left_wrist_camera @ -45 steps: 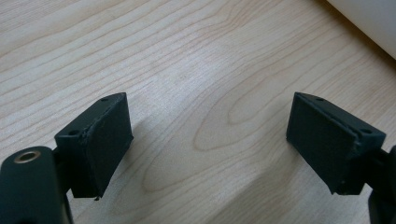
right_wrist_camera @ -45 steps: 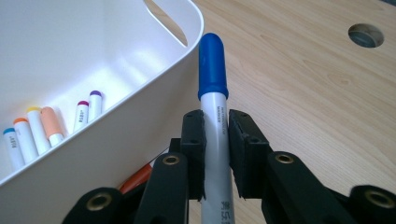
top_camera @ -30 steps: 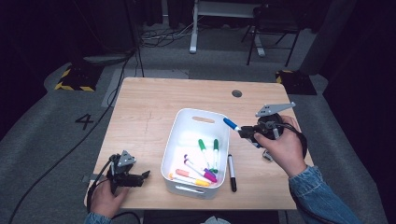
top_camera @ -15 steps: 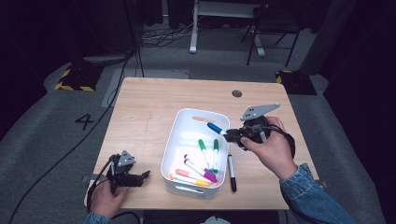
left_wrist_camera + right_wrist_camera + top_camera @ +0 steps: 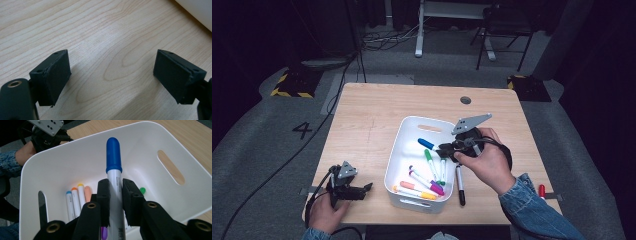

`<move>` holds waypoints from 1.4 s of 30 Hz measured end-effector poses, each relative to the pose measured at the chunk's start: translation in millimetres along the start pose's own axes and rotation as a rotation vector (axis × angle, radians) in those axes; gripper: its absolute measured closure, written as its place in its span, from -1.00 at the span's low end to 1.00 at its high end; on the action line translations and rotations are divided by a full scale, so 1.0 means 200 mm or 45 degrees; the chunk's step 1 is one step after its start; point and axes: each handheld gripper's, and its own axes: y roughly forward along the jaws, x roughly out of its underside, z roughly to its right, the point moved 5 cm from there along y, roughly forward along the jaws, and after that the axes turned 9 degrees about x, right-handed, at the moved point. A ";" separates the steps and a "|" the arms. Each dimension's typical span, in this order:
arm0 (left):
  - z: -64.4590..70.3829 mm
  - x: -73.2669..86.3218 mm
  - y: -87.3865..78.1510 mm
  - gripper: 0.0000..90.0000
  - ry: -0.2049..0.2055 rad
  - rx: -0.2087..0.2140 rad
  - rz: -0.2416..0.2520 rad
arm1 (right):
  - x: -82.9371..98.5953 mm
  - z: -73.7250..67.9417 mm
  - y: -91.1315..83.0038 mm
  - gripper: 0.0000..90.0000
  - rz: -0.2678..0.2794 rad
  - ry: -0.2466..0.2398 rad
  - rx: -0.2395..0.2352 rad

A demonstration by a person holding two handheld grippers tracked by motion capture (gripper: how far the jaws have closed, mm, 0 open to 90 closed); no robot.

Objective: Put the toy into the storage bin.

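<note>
The blue-capped marker (image 5: 114,177), clamped between the jaws of the right gripper (image 5: 447,150), has been carried in over the white bin (image 5: 398,165) since a second ago, so release seems near, while the left gripper (image 5: 362,189) is held wide on the table (image 5: 362,125).

The marker (image 5: 114,173) in the right gripper's (image 5: 115,195) black jaws had a blue cap and white barrel. Past it sat a white bin (image 5: 155,135); under the jaws, blue, orange, yellow and peach caps. Table (image 5: 377,107) was light woodgrain.
</note>
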 end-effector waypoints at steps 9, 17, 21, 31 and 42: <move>0.00 0.00 0.00 -0.68 -0.002 -0.001 0.001 | 0.02 -0.05 0.10 0.72 -0.023 -0.019 -0.053; 0.00 0.00 0.00 -0.68 -0.002 0.000 0.001 | 0.07 -0.07 0.16 0.72 -0.056 -0.006 -0.084; 0.00 0.00 0.00 -0.68 -0.002 0.000 0.001 | 0.08 -0.09 0.18 0.72 -0.075 -0.036 -0.085; 0.00 0.00 0.00 -0.68 -0.002 -0.001 0.001 | 0.13 -0.14 0.25 0.72 -0.162 -0.066 -0.091; 0.00 0.00 0.00 -0.68 -0.004 0.000 0.003 | 0.13 -0.16 0.25 0.72 -0.189 -0.141 -0.060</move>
